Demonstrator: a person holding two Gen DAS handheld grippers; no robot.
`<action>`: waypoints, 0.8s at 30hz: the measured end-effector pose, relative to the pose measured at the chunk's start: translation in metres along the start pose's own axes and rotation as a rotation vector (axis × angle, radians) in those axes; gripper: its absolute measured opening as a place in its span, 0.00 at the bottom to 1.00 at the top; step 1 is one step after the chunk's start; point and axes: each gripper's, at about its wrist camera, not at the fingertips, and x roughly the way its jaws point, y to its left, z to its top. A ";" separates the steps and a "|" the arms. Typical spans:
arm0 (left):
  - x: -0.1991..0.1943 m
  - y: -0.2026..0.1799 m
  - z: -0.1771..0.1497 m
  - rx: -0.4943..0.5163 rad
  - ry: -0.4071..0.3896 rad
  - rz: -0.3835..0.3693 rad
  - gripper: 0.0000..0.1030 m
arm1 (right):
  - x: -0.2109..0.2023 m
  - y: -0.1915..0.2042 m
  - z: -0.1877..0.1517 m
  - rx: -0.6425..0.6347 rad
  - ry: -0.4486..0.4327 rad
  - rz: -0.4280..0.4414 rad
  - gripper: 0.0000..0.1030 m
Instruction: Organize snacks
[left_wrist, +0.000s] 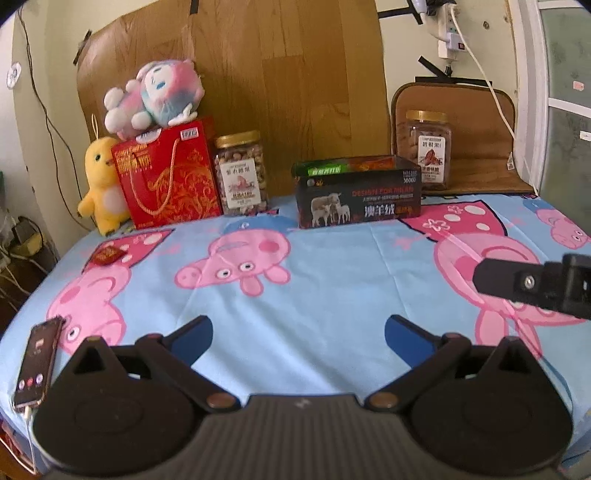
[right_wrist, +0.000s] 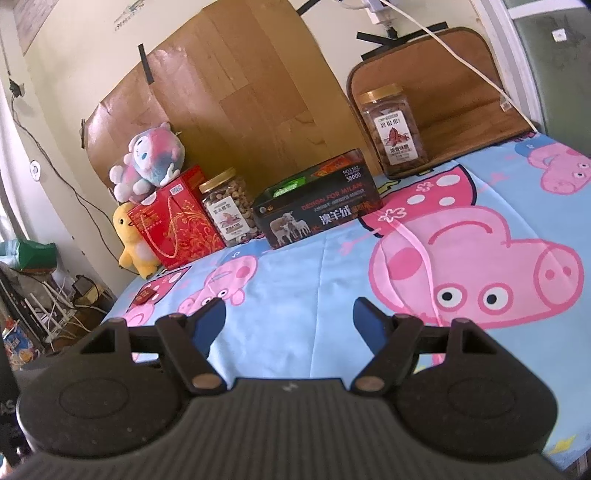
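Nearest the cameras, the left gripper (left_wrist: 298, 334) hangs over the cartoon-pig tablecloth (left_wrist: 332, 266) with its blue-padded fingers spread wide, released and holding nothing. The right gripper (right_wrist: 290, 321) is likewise wide open and empty above the cloth, touching nothing. A phone (left_wrist: 37, 363) lies at the near left edge of the table, and a small red packet (left_wrist: 108, 254) sits alone farther up on the left.

Toward the back, a dark open box (left_wrist: 358, 199) stands in the middle with a green packet (left_wrist: 321, 169) and something orange already inside. A nut jar (left_wrist: 242, 173) stands to its left, just beside a red gift bag (left_wrist: 166, 177); a second jar (left_wrist: 428, 149) stands well apart to the right, on a brown mat.

The work looks barely begun or only partly done: some snacks are boxed, while both jars and the red packet remain outside.
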 end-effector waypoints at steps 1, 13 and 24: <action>0.000 0.002 -0.001 -0.006 0.010 -0.001 1.00 | 0.001 -0.001 -0.001 0.005 0.003 -0.002 0.76; -0.002 0.021 -0.011 -0.074 0.028 0.008 1.00 | 0.007 0.004 -0.017 0.023 0.058 -0.018 0.76; -0.006 0.018 -0.011 -0.061 0.024 -0.008 1.00 | 0.005 0.004 -0.019 0.004 0.047 -0.039 0.76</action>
